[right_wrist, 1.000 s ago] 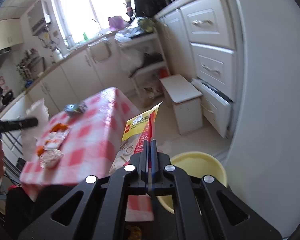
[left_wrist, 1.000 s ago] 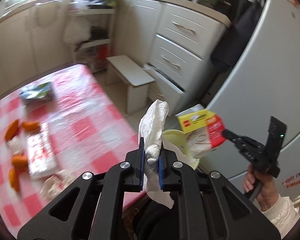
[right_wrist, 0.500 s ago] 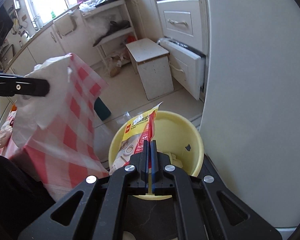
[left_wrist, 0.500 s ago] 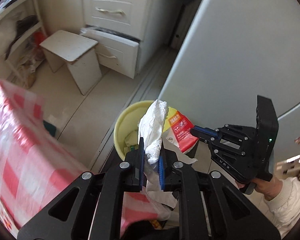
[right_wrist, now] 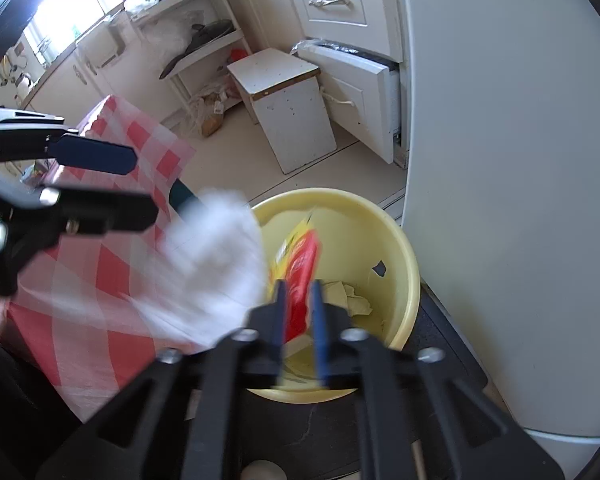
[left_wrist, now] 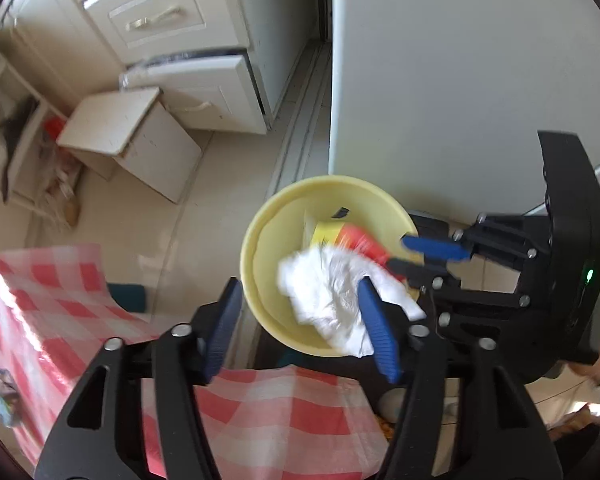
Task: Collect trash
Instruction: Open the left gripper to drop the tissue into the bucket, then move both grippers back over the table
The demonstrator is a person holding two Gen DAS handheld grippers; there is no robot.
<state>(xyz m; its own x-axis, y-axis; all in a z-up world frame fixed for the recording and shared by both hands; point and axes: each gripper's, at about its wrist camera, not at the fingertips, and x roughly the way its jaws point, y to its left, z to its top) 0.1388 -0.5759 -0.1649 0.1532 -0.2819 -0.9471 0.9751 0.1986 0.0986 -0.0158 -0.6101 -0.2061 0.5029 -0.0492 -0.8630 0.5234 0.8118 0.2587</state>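
A yellow bin point(left_wrist: 260, 248) point(right_wrist: 380, 240) stands on the floor beside the fridge. My left gripper point(left_wrist: 300, 320) is open above its near rim; the white crumpled tissue point(left_wrist: 332, 292) is loose between the fingers, blurred over the bin, and also shows in the right wrist view point(right_wrist: 212, 264). My right gripper point(right_wrist: 298, 312) is over the bin with its jaws slightly parted, and the red and yellow wrapper point(right_wrist: 300, 280) point(left_wrist: 348, 238) sits between them, blurred. Some trash point(right_wrist: 348, 298) lies inside the bin.
The red-checked table point(left_wrist: 60, 308) point(right_wrist: 112, 264) is left of the bin. The grey fridge point(left_wrist: 460, 80) point(right_wrist: 500, 160) is right of it. A white stool point(left_wrist: 128, 140) point(right_wrist: 284, 108) and an ajar drawer point(right_wrist: 360, 92) are behind.
Both grippers moved from beside the table to over the yellow bin. The left gripper opened and let go of the tissue. The right gripper's jaws have parted around the wrapper.
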